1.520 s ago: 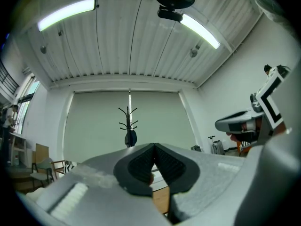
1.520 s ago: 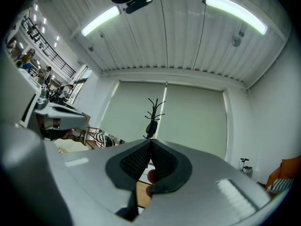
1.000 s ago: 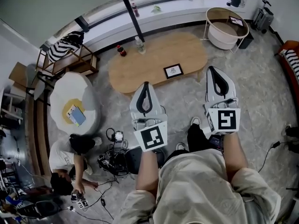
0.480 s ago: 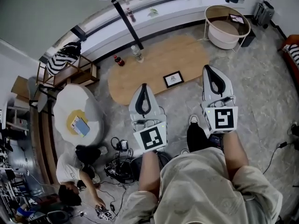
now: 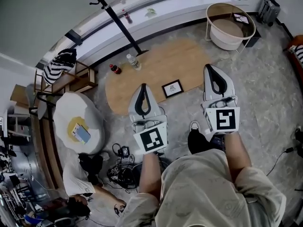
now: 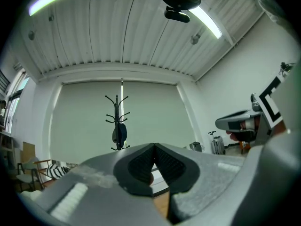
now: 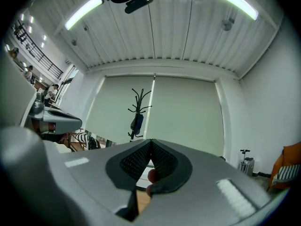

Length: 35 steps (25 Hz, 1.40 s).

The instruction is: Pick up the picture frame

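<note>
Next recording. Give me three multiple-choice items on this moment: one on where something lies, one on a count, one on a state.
1. Where is the picture frame?
A. On the wooden table, near its front edge
B. On the white beanbag
C. In the round side table

2. How many bottles stand on the wooden table?
A. One
B. Two
C. Four

3. How do the left gripper and the right gripper stand?
A. Both shut, nothing held
B. Both wide open
C. Right shut on the frame

Key:
1 A: the head view shows the frame on the wood, ahead of the grippers.
2 B: one dark and one clear bottle stand at the table's left end.
3 A: in each gripper view the pads meet with nothing between them.
</note>
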{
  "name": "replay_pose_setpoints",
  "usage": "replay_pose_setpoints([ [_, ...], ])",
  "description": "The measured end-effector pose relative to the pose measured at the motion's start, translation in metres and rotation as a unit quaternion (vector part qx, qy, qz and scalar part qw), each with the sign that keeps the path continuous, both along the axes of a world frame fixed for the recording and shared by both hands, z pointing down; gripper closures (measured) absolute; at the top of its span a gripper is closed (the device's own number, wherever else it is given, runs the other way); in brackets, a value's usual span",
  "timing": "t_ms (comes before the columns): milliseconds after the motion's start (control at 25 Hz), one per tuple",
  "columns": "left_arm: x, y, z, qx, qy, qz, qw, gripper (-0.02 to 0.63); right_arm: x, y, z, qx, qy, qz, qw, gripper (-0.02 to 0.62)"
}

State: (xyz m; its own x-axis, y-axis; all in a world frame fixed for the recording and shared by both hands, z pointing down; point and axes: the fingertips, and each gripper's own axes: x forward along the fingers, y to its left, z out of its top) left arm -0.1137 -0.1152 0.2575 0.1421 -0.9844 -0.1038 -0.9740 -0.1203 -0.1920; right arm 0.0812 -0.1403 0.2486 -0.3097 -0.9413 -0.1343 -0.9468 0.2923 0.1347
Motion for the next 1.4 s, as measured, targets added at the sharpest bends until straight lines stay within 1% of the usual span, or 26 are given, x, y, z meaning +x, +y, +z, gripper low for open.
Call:
replay_pose_setpoints([
  [160, 0.013, -0.029, -0.004, 0.004, -0.010, -0.002, 0.9999, 0.603, 0.013, -0.031, 0.000, 0.001, -0.006, -0.004, 1.000, 0.594],
  [360, 0.024, -0.060, -0.003, 0.002, -0.008, -0.008, 0.9999, 0.603, 0.022, -0.063, 0.005, -0.005, -0.005, -0.014, 1.000, 0.594],
  [560, 0.036, -0.083, 0.000, -0.003, -0.012, -0.010, 0.9999, 0.603, 0.033, -0.090, 0.011, -0.009, -0.018, -0.018, 1.000, 0.594],
  [800, 0.025, -0.099, 0.009, -0.014, -0.002, -0.025, 0.9996, 0.603, 0.020, -0.113, 0.018, -0.020, -0.018, -0.033, 0.999, 0.594],
  [1080, 0.002, -0.126, 0.025, -0.026, 0.004, -0.034, 0.9991, 0.603, -0.008, -0.142, 0.029, -0.029, -0.002, -0.049, 0.998, 0.594],
  [1280, -0.018, -0.153, 0.033, -0.041, 0.035, -0.040, 0.9977, 0.603, -0.027, -0.169, 0.031, -0.033, 0.006, -0.046, 0.998, 0.594],
  [1400, -0.026, -0.169, 0.035, -0.041, 0.038, -0.036, 0.9978, 0.603, -0.036, -0.183, 0.034, -0.037, 0.008, -0.043, 0.998, 0.594],
])
